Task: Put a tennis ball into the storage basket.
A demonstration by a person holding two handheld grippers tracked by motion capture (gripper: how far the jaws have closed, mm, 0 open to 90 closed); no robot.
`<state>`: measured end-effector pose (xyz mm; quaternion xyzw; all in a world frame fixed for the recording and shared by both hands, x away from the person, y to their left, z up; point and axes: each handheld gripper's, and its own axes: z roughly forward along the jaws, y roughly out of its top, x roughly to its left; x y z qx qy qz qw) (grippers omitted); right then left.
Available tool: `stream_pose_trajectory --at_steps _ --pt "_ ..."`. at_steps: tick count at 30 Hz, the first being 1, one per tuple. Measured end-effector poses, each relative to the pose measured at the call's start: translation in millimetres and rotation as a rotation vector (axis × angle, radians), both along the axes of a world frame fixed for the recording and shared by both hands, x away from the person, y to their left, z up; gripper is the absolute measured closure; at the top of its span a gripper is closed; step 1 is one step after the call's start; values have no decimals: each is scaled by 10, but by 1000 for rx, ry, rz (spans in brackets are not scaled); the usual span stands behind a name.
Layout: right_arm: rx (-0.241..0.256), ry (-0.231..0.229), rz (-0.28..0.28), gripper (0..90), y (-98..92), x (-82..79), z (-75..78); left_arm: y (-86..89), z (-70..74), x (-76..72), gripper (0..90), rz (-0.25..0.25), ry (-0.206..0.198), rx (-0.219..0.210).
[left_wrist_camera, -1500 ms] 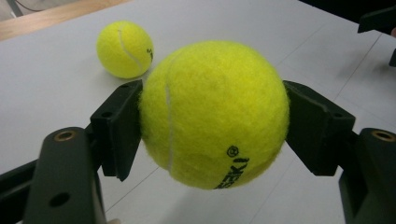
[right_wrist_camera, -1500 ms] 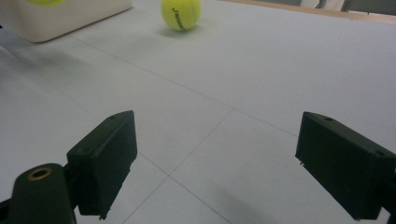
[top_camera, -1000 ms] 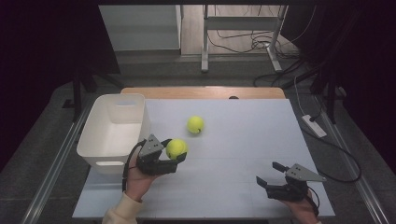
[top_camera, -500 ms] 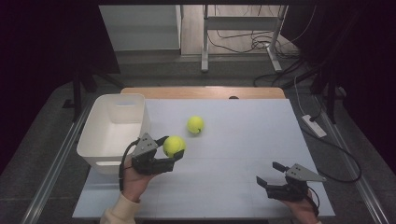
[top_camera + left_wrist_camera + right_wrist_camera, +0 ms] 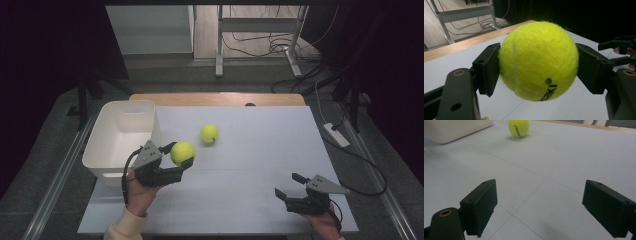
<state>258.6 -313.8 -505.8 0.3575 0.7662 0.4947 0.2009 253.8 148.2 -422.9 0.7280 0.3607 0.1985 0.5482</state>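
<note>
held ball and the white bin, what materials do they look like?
Tennis ball: yellow felt, matte, fuzzy fibres at its edge, a white seam and black print; the core can't be seen. White bin: likely moulded plastic, smooth, slightly glossy, with thin walls and rounded corners.

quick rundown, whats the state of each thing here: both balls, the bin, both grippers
held tennis ball: clamped between the left gripper's jaws, off the table
other tennis ball: loose on the table, right of the bin
white bin: upright, open-topped, nothing seen inside
left gripper: shut on the ball
right gripper: open, holding nothing
</note>
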Motion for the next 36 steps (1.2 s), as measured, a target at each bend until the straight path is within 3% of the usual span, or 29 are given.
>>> stream_pose_trajectory --at_steps 22,36 --pt "4 4 1 129 -12 8 -10 68 184 63 268 19 -46 -22" --pt "3 3 -1 130 -14 6 -8 107 260 113 268 30 -50 -22"
